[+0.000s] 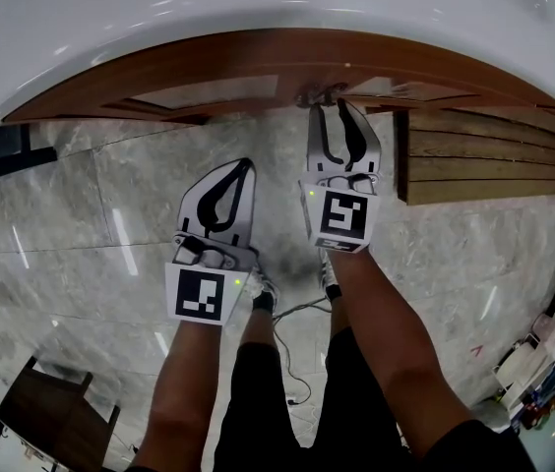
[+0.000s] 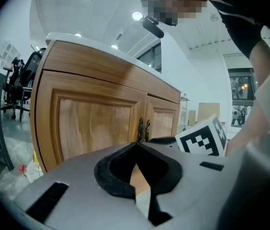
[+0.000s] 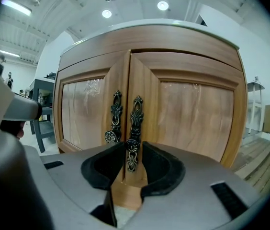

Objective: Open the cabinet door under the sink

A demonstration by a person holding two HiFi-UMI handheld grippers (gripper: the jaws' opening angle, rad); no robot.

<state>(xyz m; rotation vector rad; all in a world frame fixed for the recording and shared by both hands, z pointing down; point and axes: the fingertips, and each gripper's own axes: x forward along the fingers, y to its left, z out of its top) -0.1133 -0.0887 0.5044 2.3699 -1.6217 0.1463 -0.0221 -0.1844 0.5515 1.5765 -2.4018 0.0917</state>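
Two wooden cabinet doors (image 3: 192, 114) are standing closed under the white sink (image 1: 258, 8). The right-hand door's handle (image 3: 134, 128) is sitting between the partly parted jaws of the right gripper (image 3: 128, 150) (not pinched). The left gripper (image 2: 136, 145) is hovering farther off, jaws together, empty.

My left hand-held gripper (image 1: 247, 163) and right hand-held gripper (image 1: 334, 106) are pale grey, black-padded inside, each with a white cube (image 1: 206, 294) of black square markers; my clothing (image 1: 258, 401) is black.
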